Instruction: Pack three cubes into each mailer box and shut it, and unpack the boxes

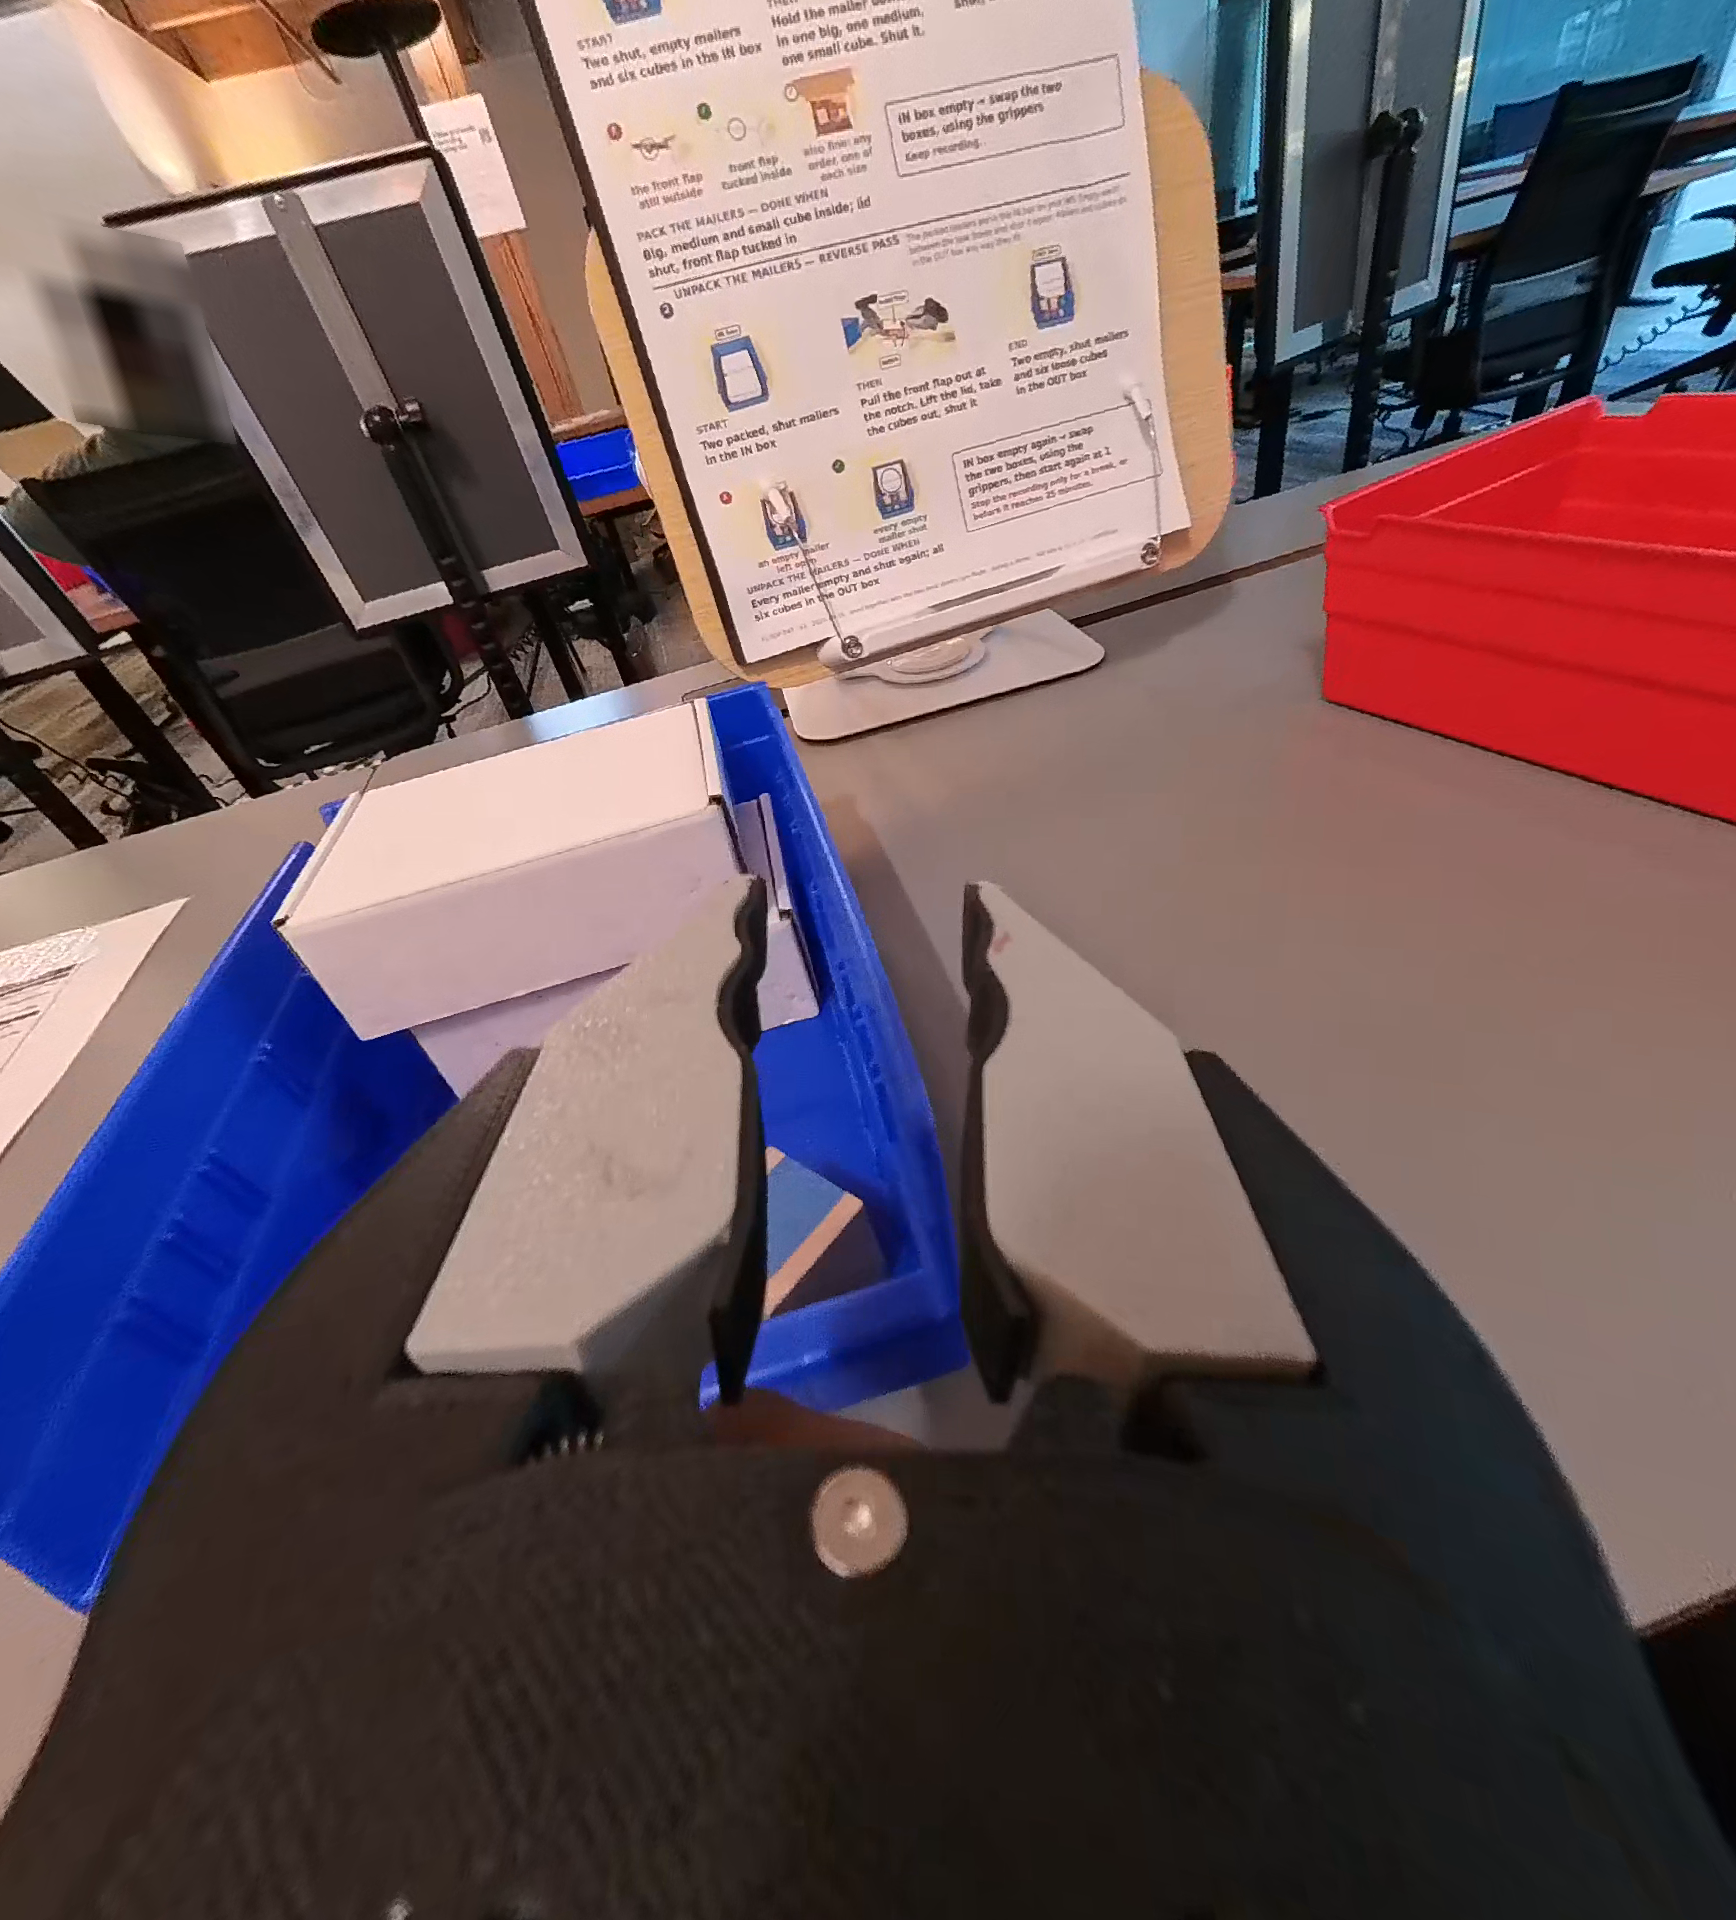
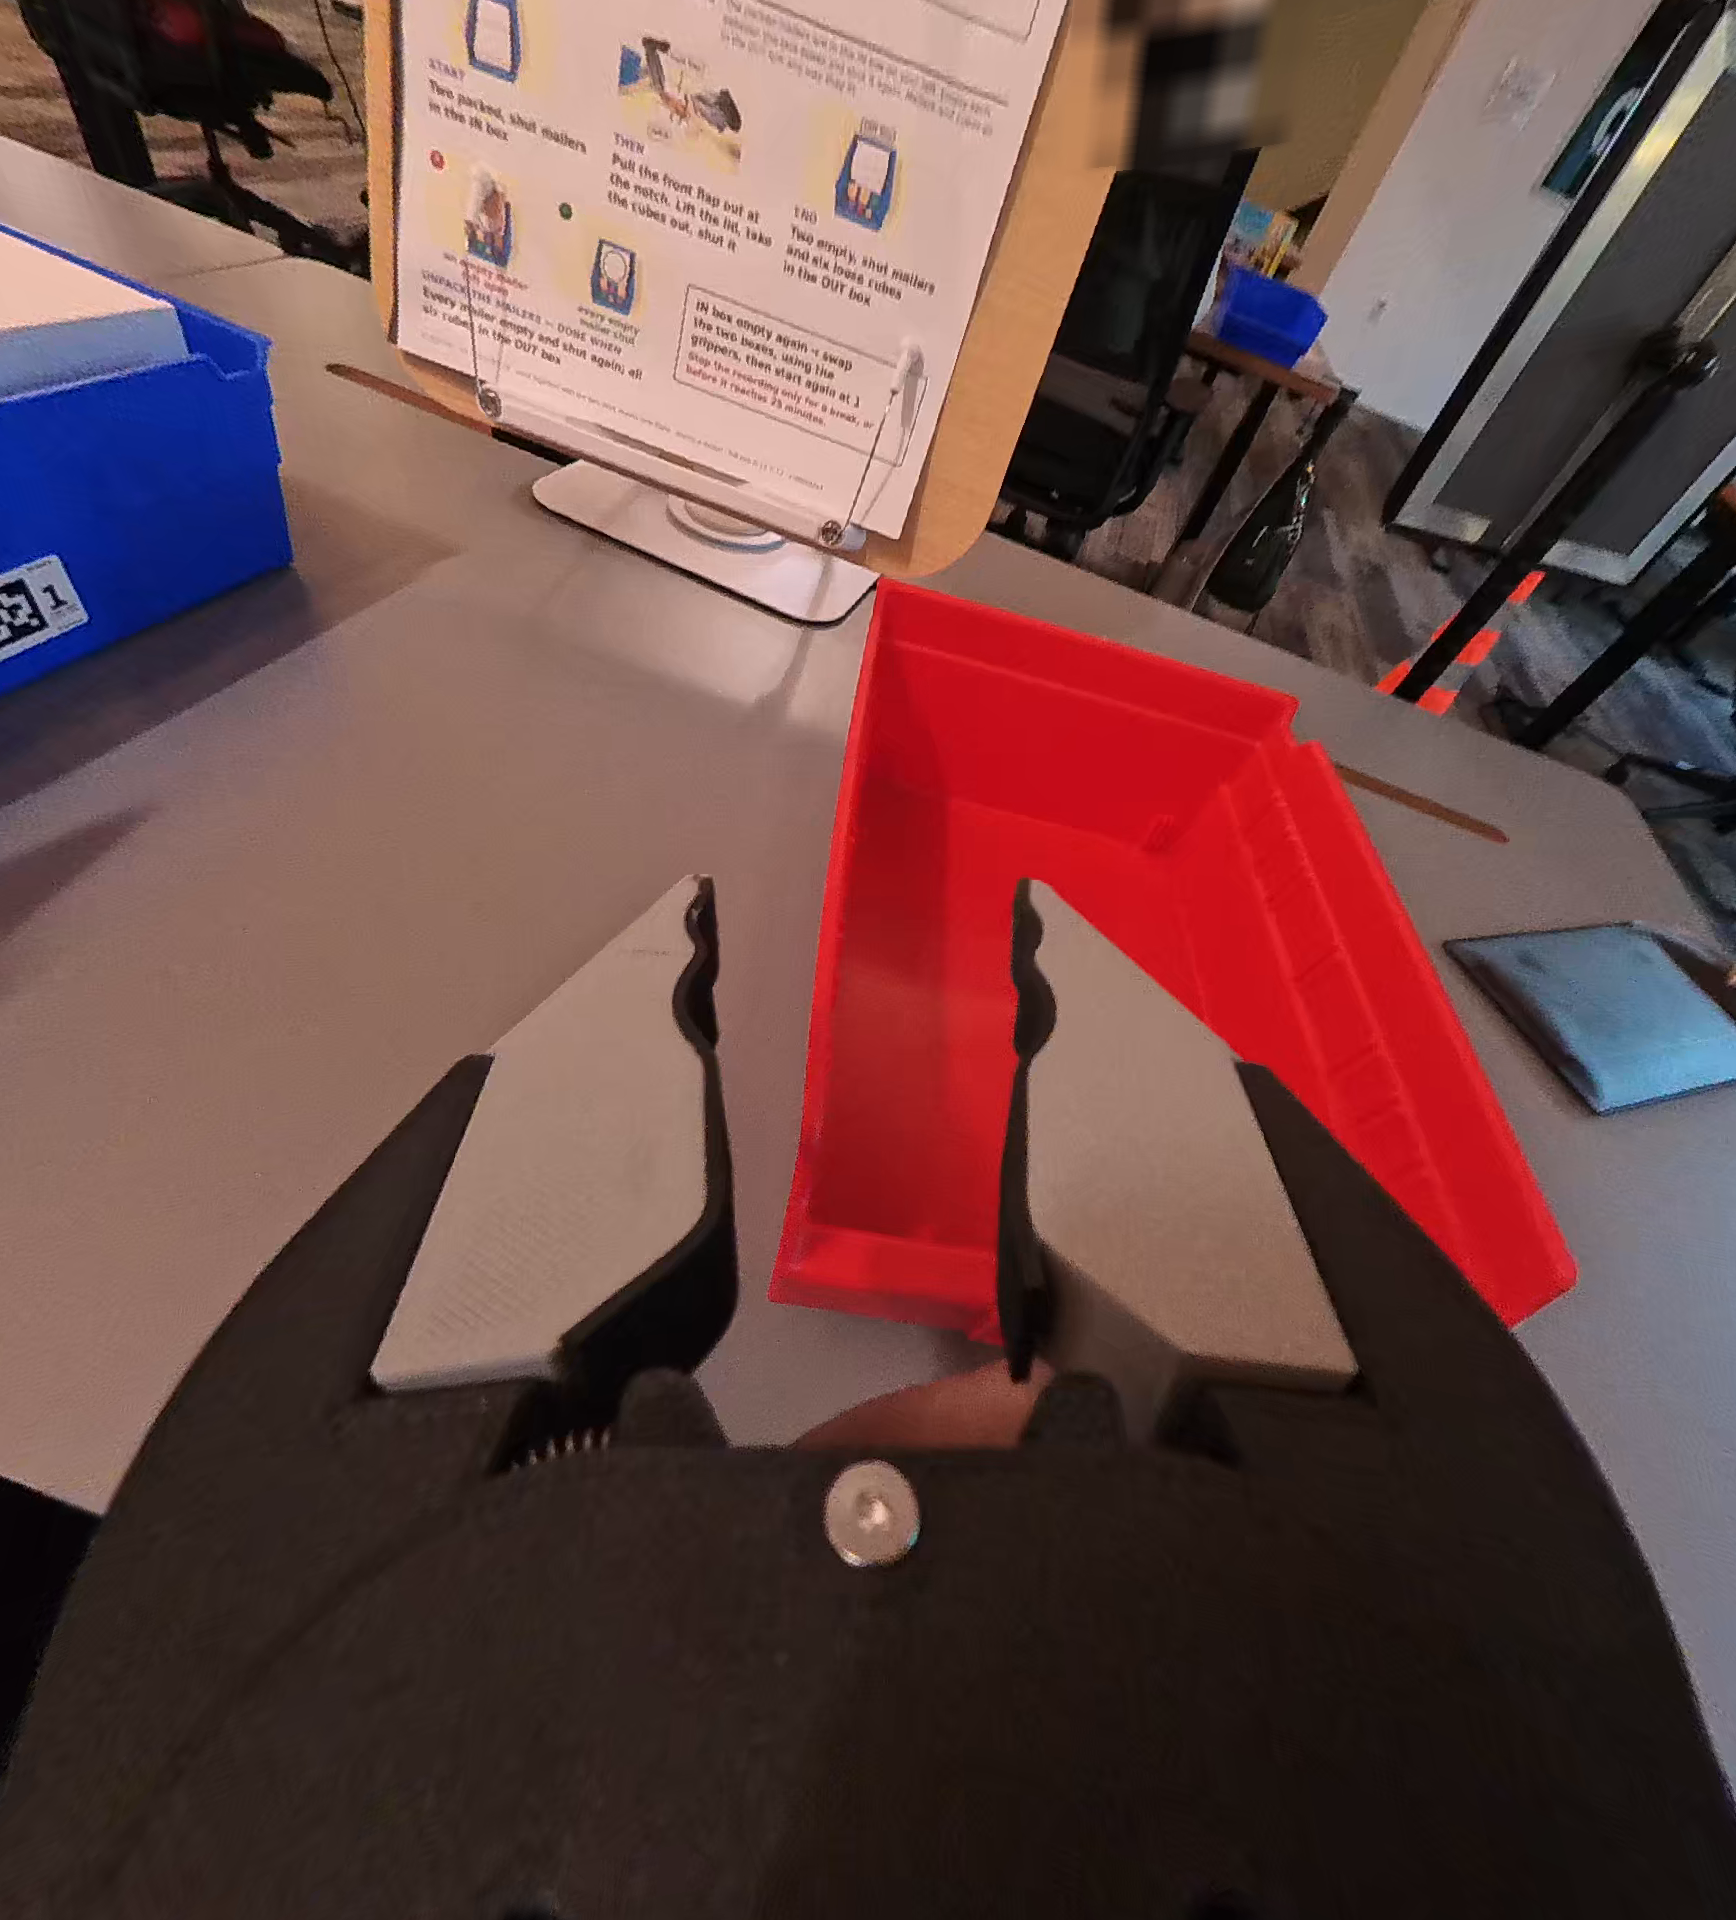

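Left gripper [image 1: 864, 904] — fingers apart, empty, above blue bin [image 1: 168, 1247]; white mailer box [image 1: 521, 873] shut, lying in that bin; right gripper [image 2: 864, 904] — fingers apart, empty, over red bin [image 2: 1051, 748].

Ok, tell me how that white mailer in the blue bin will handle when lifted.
The mailer looks like thin folded cardboard, so probably light, though contents are hidden. Its flat walls may flex if squeezed. A side flap looks loose, so it could catch on the blue bin.
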